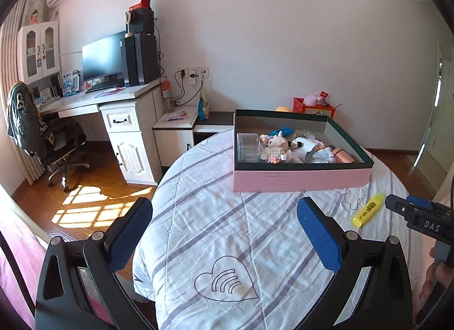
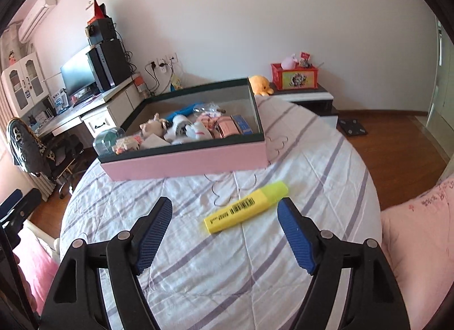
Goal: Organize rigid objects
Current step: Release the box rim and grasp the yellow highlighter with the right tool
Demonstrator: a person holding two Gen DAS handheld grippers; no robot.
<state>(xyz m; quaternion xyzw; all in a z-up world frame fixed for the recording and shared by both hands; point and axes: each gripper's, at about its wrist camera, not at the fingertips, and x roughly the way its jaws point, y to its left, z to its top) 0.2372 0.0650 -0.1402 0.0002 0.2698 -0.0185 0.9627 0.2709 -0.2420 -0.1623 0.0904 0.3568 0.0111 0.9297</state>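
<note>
A pink box with a dark green rim stands on the striped quilt and holds several small toys, a clear case and a pink cylinder. A yellow highlighter lies flat on the quilt in front of the box. My right gripper is open, its blue pads on either side of the highlighter's near part and not touching it. My left gripper is open wide over bare quilt, short of the box, with nothing between its pads. The right gripper's tip shows at the right edge of the left wrist view.
The quilt drops off at its left side to a wooden floor. A white desk with a monitor and an office chair stand at the left. A red toy crate and a yellow plush sit beyond the box.
</note>
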